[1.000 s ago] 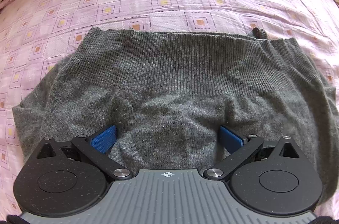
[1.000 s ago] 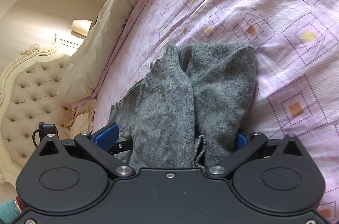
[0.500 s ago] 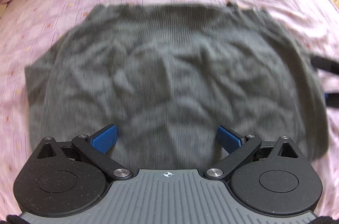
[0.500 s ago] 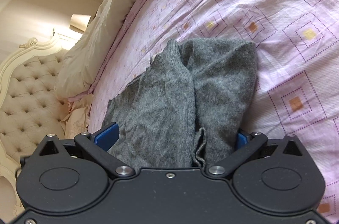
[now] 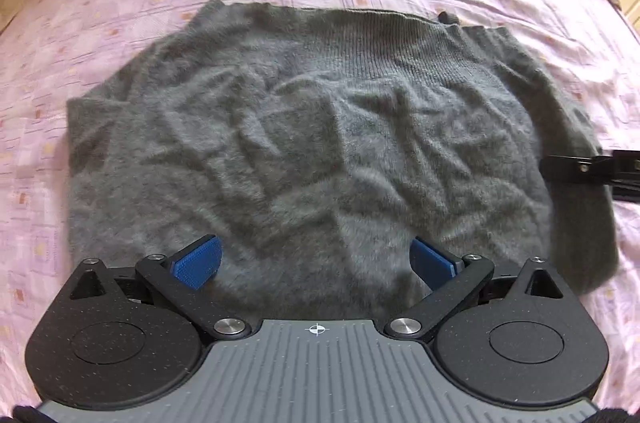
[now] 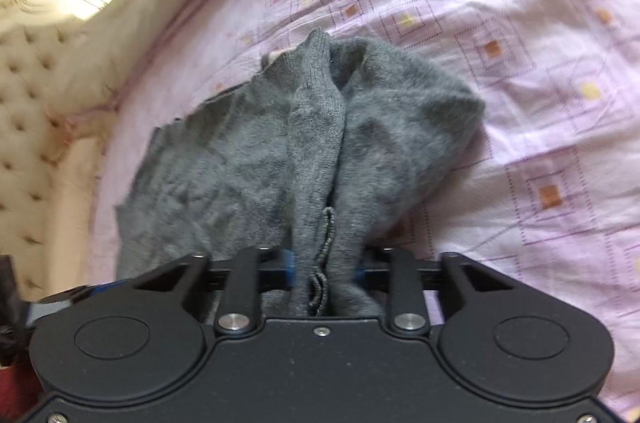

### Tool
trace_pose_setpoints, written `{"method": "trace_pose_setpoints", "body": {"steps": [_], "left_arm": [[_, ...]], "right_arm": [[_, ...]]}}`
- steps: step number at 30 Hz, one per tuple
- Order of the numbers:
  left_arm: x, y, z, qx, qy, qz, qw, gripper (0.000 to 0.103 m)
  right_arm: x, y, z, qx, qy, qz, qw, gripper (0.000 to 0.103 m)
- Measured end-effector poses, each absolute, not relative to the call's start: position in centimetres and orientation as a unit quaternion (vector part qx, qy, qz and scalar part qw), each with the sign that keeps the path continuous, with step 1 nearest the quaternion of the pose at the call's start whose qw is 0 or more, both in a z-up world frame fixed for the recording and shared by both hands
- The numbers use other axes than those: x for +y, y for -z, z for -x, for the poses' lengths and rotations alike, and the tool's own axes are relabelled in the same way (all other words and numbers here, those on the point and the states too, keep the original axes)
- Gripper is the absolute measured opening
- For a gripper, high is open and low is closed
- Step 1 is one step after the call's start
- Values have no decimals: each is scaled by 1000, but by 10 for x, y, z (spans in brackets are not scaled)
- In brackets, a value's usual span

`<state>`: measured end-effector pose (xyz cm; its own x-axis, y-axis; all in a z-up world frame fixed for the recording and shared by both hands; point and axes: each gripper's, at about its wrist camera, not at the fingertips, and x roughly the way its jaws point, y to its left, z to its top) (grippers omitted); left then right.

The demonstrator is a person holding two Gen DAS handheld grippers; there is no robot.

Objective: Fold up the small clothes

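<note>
Two grippers are working one grey knitted sweater point(image 5: 304, 143): the left gripper point(image 5: 316, 263) is hovering spread wide over its near hem, gripping nothing, while the right gripper point(image 6: 326, 269) is pinching a bunched edge tight. Pink patterned bedsheet point(image 5: 120, 3) is lying bare around every side.

text: none legible | mark: crosshair symbol on left claw point(image 5: 316, 263) housing
</note>
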<state>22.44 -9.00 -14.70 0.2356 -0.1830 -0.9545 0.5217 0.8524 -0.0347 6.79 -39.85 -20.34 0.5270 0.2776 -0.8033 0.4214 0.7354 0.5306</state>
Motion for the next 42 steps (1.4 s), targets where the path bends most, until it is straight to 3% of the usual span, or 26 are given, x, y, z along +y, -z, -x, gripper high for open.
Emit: {"method": "trace_pose_setpoints", "body": {"steps": [17,29,34,37,39,42], "left_arm": [[28,125,-189,590,194,-89,779,101],[91,128,-189,600,181,-81,775,102],[106,128,-192,600,180,-80,775,102],[112,125,-194,599,180,-78,777,102],[115,123,-195,597,182,-76,778,102],[116,118,-198,593,187,-75,780,102]], "right_arm": [[-270,119,-154,501,-8,-243,831,31],[-130,148,-227,546,-54,-185,815,31],[-101,165,-236,563,-59,-172,806,50],[-95,154,-229,527,-105,-190,822,55],[-95,141,-222,497,-127,-202,834,64],[-104,124,-209,467,-125,-208,850,65]]}}
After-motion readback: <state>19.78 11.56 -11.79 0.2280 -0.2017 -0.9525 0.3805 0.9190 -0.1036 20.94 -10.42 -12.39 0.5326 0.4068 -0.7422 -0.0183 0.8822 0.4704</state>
